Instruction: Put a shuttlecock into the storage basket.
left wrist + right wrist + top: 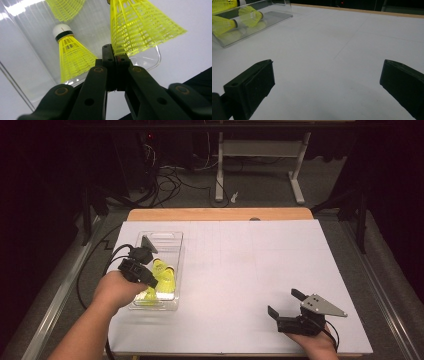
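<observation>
A clear plastic tray (pixel 170 238) stands at the left of the white-covered table and holds yellow shuttlecocks. My left gripper (pixel 151 279) hovers over the tray's near half, shut on the lower rim of one yellow shuttlecock's (pixel 140 27) mesh skirt. In the left gripper view the jaws (pixel 115 53) pinch the mesh edge. Another shuttlecock (pixel 71 57) with a white cork tip lies in the tray (pixel 151 61) below, and a third skirt (pixel 65 7) shows at the top. My right gripper (pixel 285 302) rests open near the front right, nothing between its fingers (pixel 254 82).
White paper (pixel 250 270) covers the table, with a wooden edge (pixel 220 214) at the far side. The tray (pixel 274 17) with shuttlecocks (pixel 222 25) lies far to the left in the right gripper view. Cables and a table's legs (pixel 219 175) are on the floor beyond.
</observation>
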`<state>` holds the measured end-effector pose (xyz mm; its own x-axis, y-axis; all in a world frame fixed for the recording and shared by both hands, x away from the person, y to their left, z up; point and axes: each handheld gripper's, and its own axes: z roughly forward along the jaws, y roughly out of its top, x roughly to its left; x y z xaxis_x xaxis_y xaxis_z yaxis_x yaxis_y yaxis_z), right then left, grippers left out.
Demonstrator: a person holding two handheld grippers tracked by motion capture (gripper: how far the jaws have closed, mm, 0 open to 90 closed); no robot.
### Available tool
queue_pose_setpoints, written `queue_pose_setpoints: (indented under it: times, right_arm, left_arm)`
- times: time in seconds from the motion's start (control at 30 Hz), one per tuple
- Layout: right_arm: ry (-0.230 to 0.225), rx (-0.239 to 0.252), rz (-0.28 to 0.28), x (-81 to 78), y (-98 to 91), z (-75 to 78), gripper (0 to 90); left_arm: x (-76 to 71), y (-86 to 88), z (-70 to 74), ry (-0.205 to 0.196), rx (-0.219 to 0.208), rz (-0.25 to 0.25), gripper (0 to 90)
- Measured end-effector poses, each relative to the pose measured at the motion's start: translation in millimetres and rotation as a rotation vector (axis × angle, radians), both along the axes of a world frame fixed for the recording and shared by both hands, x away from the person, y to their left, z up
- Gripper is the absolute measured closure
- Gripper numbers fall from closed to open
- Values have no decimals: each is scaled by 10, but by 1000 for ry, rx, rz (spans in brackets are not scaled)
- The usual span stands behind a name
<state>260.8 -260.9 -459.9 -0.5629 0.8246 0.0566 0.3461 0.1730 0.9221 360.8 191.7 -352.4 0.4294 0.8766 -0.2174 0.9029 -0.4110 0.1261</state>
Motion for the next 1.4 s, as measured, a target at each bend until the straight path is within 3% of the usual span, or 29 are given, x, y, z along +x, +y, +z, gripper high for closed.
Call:
queue_pose_setpoints:
  times: [0.57, 0.6, 0.67, 0.7, 0.77, 0.83, 0.87, 0.97, 1.4]
  right_arm:
    - [-36, 14, -11, -14, -22, 21, 2]
    - [-35, 14, -12, -14, -23, 20, 2]
    - [-35, 13, -12, -15, -24, 21, 2]
    - [-35, 14, -11, -14, -25, 20, 2]
    - [-32, 14, -11, -13, -25, 20, 2]
    - [-32, 14, -10, -12, -25, 20, 2]
    - [-32, 13, -10, -12, -24, 19, 2]
    - [-31, 12, -11, -12, -23, 18, 2]
    - [-33, 13, -16, -10, -30, 18, 2]
  left_arm:
    - [-13, -33, -187, 32, 20, 11, 897]
    - [-27, -41, -185, 57, 23, 35, 896]
    - [-11, -20, -230, 32, 24, 2, 896]
    - [-30, -34, -230, 60, 24, 30, 896]
    - [-32, -37, -245, 69, 25, 31, 897]
    - [-30, -37, -273, 63, 25, 24, 896]
    - [-13, -24, -296, 38, 23, -3, 896]
    - [-17, -40, -295, 50, 24, 2, 897]
    - [-24, -12, -286, 31, 34, -10, 896]
